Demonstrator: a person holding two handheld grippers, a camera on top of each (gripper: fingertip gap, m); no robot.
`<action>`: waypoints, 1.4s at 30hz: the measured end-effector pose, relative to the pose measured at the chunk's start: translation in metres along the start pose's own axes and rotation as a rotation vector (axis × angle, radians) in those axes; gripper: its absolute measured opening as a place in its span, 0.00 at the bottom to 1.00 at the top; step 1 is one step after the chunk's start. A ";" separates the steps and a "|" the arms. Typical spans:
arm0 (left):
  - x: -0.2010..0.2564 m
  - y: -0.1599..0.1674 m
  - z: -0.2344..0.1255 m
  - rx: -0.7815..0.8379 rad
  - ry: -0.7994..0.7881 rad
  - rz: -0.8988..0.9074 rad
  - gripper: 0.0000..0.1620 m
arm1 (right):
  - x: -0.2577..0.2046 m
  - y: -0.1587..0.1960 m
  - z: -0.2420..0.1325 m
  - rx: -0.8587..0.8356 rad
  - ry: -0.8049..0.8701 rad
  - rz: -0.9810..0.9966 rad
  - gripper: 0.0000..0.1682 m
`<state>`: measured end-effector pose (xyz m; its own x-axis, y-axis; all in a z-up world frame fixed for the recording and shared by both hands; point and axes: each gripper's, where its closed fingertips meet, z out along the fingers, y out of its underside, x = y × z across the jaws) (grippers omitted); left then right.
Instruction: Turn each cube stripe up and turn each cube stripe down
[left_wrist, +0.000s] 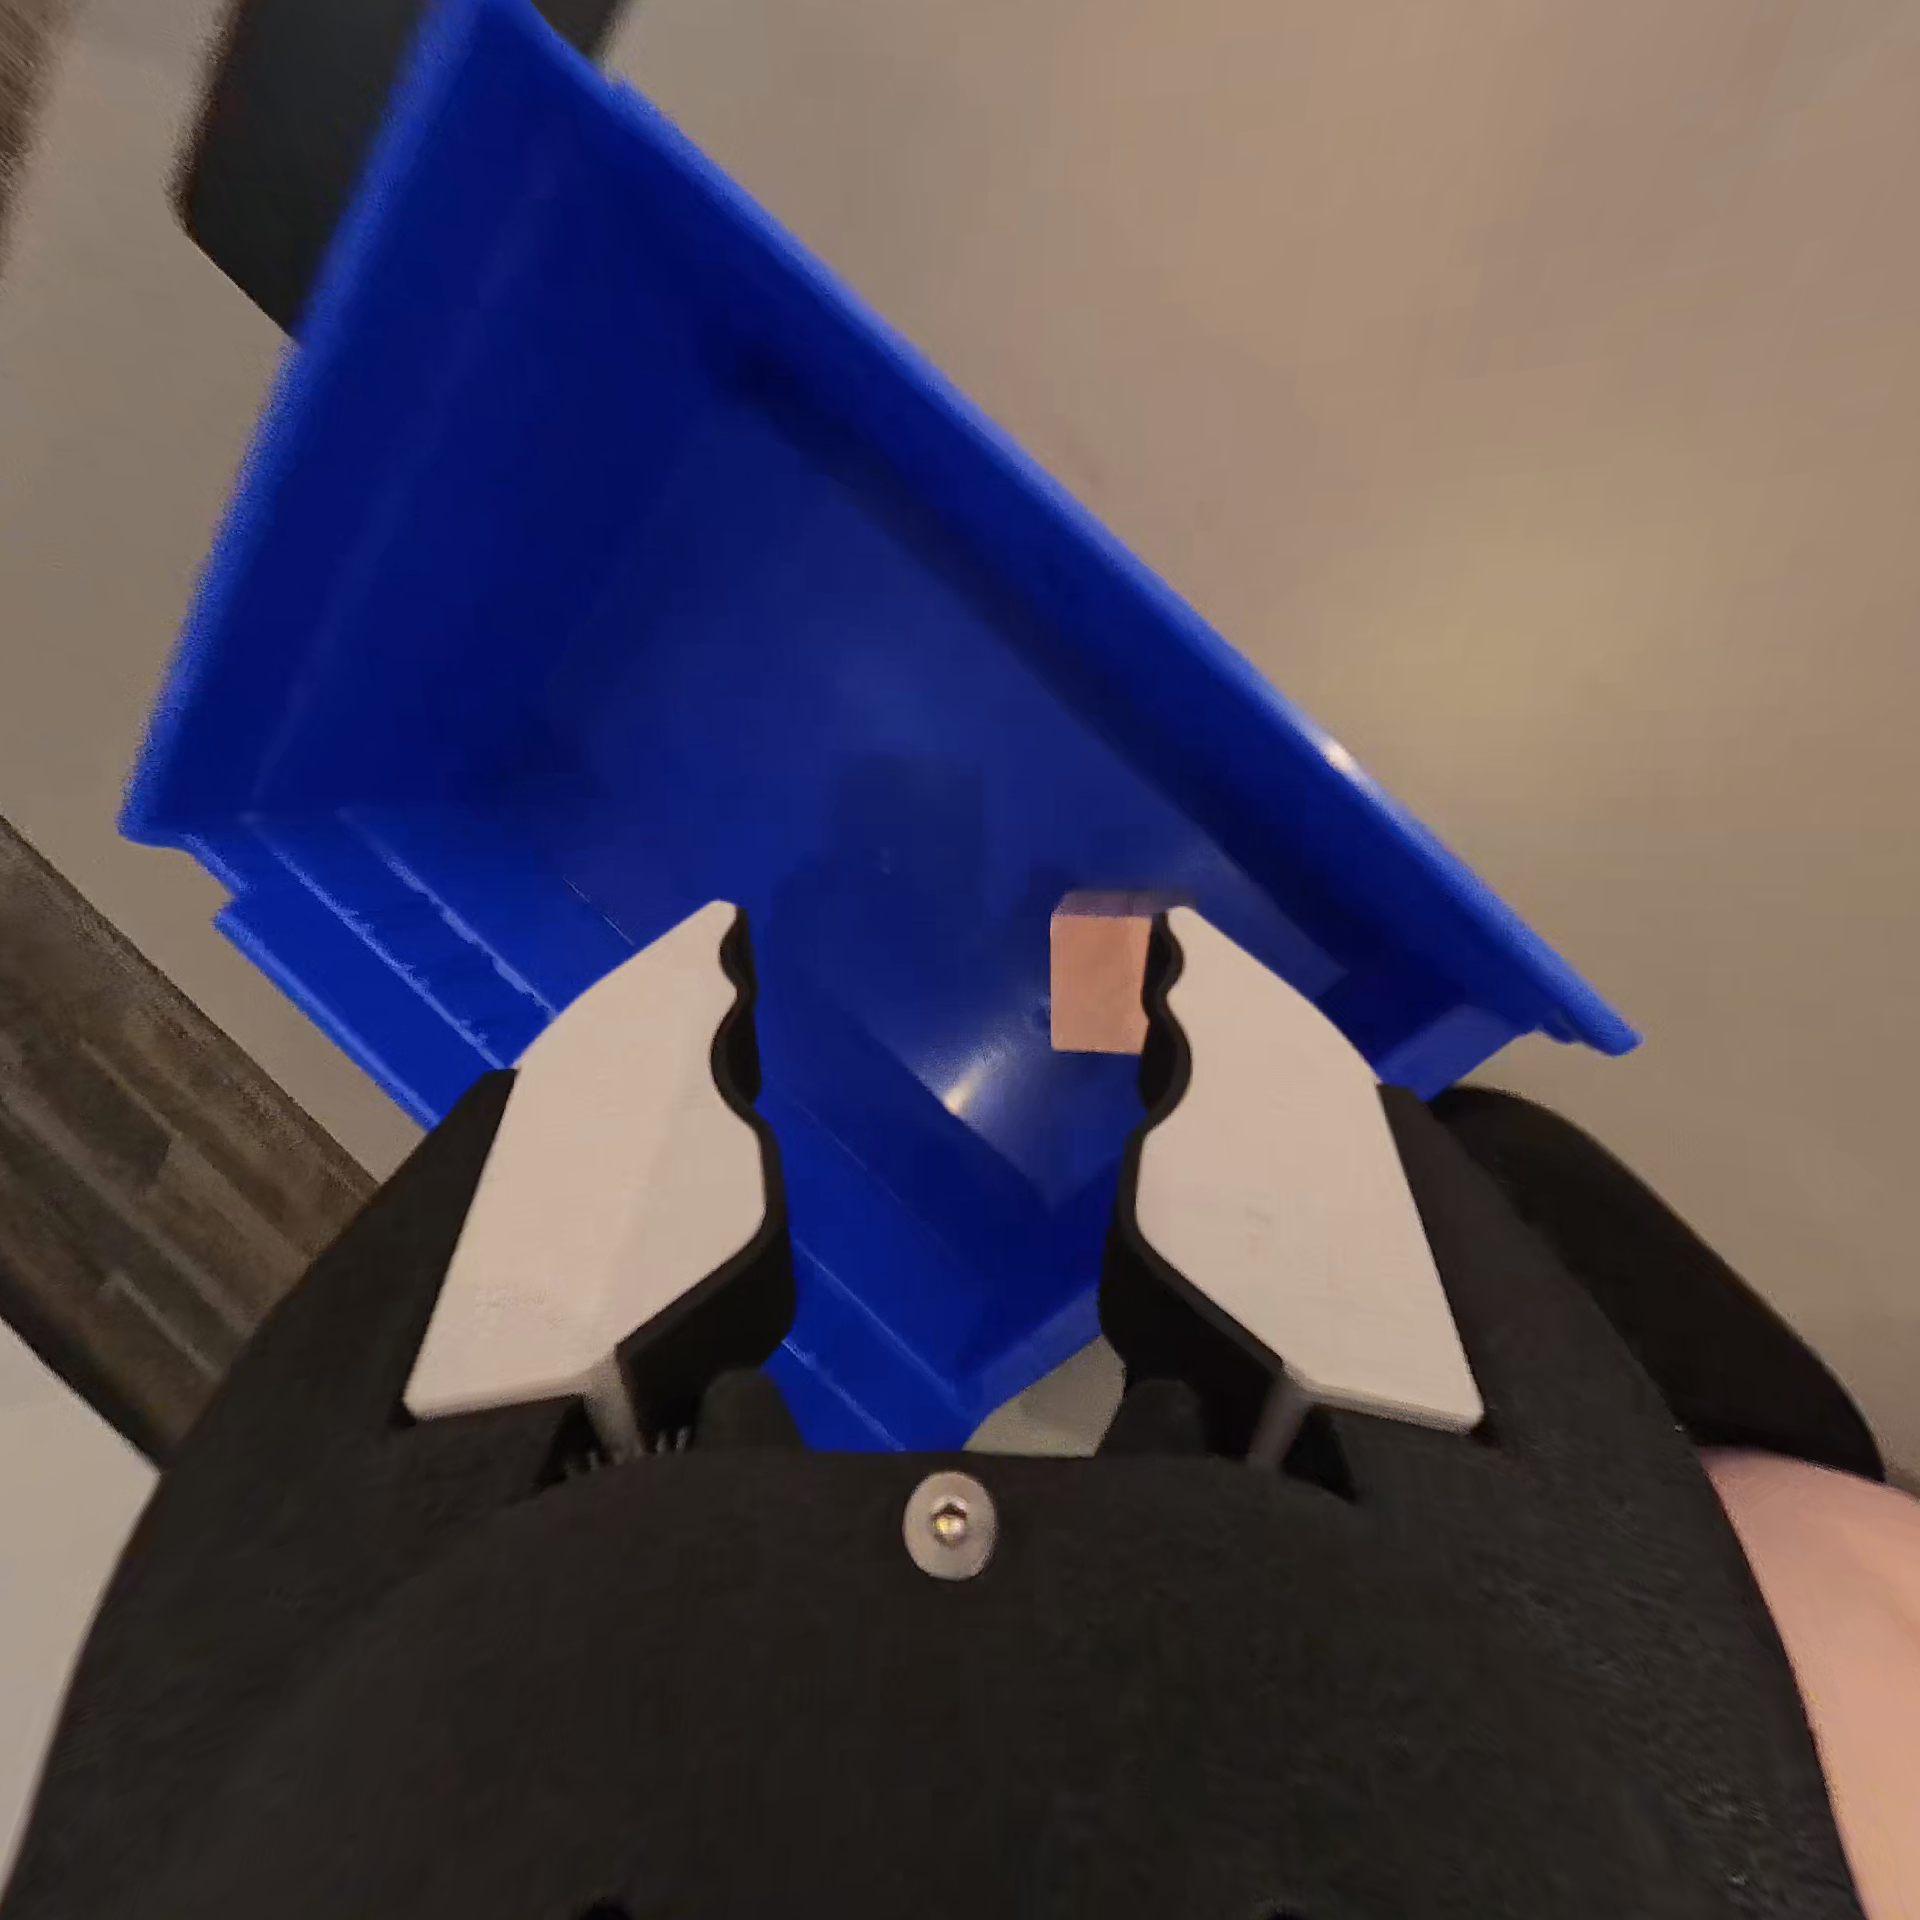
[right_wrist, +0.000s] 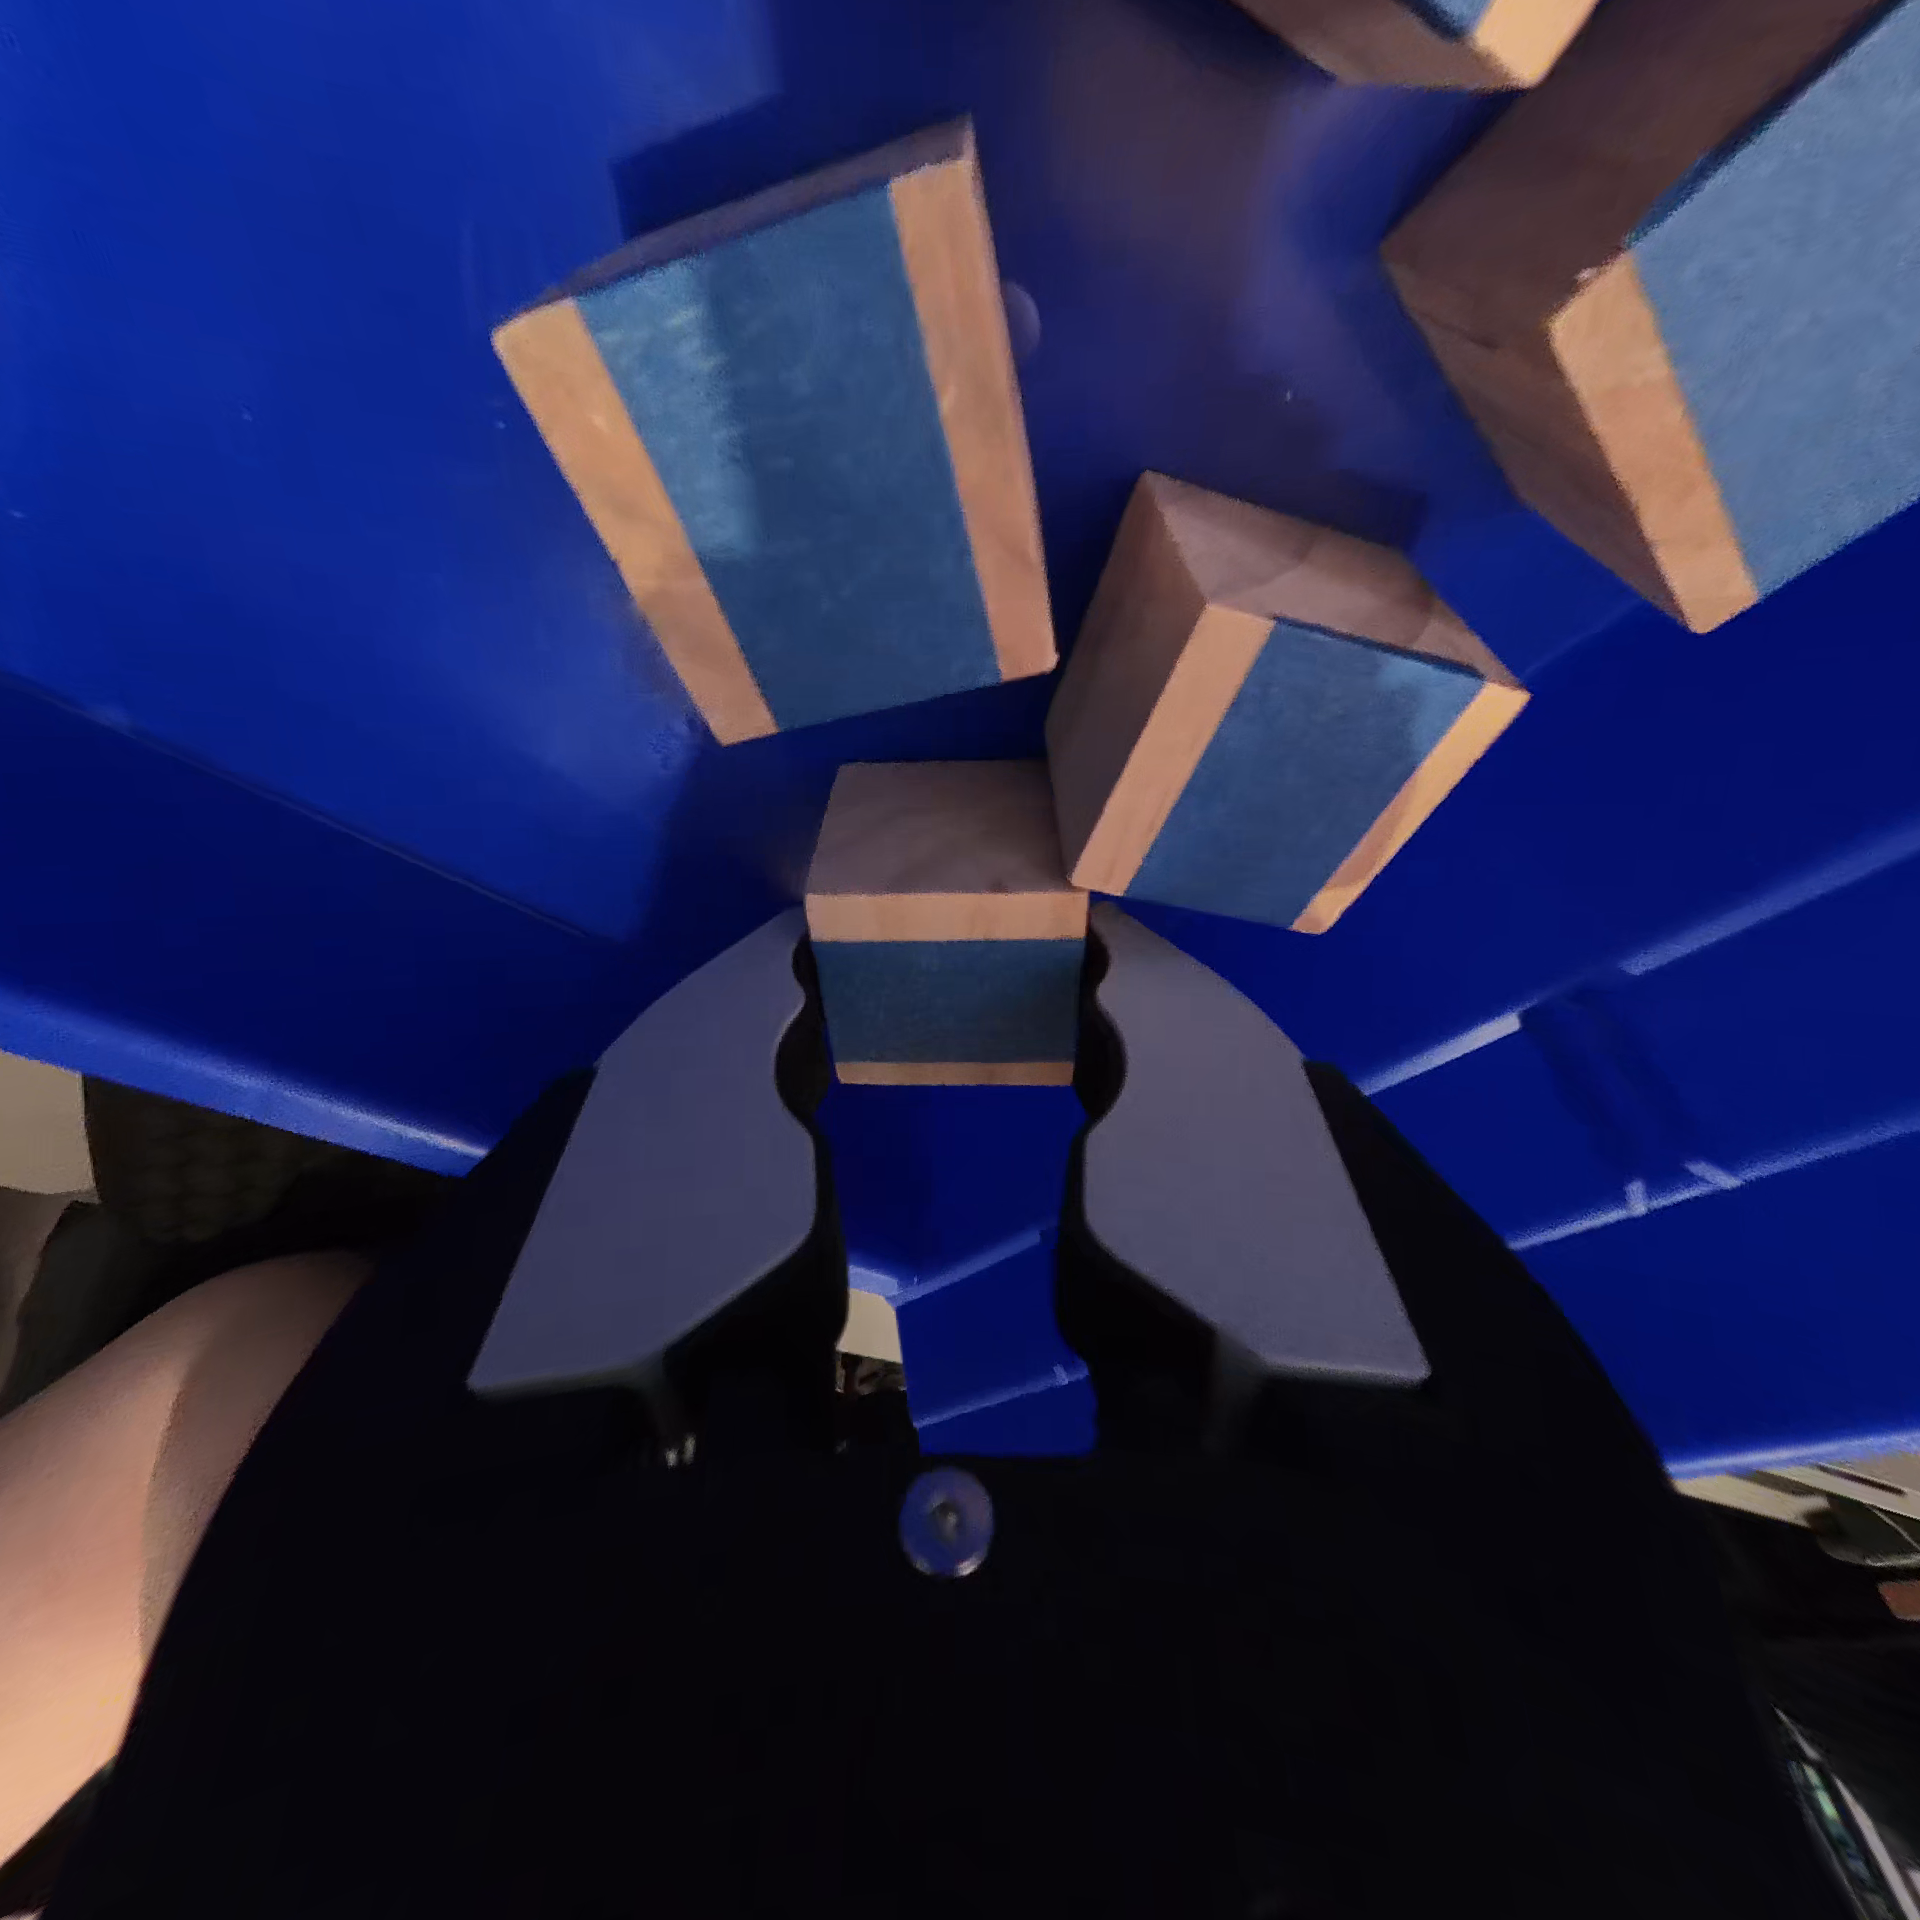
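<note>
My right gripper (right_wrist: 948, 997) was closed on a small wooden cube (right_wrist: 943, 925), my two fingertips pressing its opposite side faces, with its blue stripe turned toward my camera and a plain wood face above it. I held it inside the blue tray (right_wrist: 312, 520), close to the tray's near wall. Just beside it, touching or nearly touching its upper right corner, sat a second striped cube (right_wrist: 1278, 717), stripe facing up toward me. A larger-looking striped cube (right_wrist: 779, 436) lay farther in, toward the tray's middle, also stripe up, apart from the one I gripped. Another striped cube (right_wrist: 1714, 312) sat toward the tray's right side, and the bottom of one more cube (right_wrist: 1423, 42) was cut off at the top of my view. My left gripper (left_wrist: 948, 977) hung with its fingers spread wide, gripping nothing, over the near corner of a blue tray (left_wrist: 582, 582) that rested on a pale tabletop (left_wrist: 1455, 312). A plain-faced wooden cube (left_wrist: 1099, 971) showed right against my right-hand fingertip (left_wrist: 1226, 997); the frame was blurred, so I could not tell whether it touched the pad or stood behind it on the tray floor.
</note>
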<state>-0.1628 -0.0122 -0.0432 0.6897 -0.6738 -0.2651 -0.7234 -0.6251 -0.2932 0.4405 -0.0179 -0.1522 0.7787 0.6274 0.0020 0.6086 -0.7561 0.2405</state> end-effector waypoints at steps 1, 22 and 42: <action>0.005 0.008 0.007 -0.055 0.028 0.009 0.45 | -0.001 0.000 0.001 0.002 -0.007 0.000 0.28; 0.045 0.065 0.068 -0.504 0.286 -0.010 0.40 | 0.011 0.028 -0.067 0.302 0.106 0.140 0.31; -0.017 -0.004 -0.010 0.214 0.260 -0.242 0.29 | -0.011 -0.019 -0.251 1.083 0.632 0.036 0.34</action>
<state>-0.1722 -0.0025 -0.0284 0.7881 -0.6119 0.0674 -0.4999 -0.7000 -0.5101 0.3819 0.0367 0.0866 0.7704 0.3560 0.5289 0.6347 -0.3505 -0.6887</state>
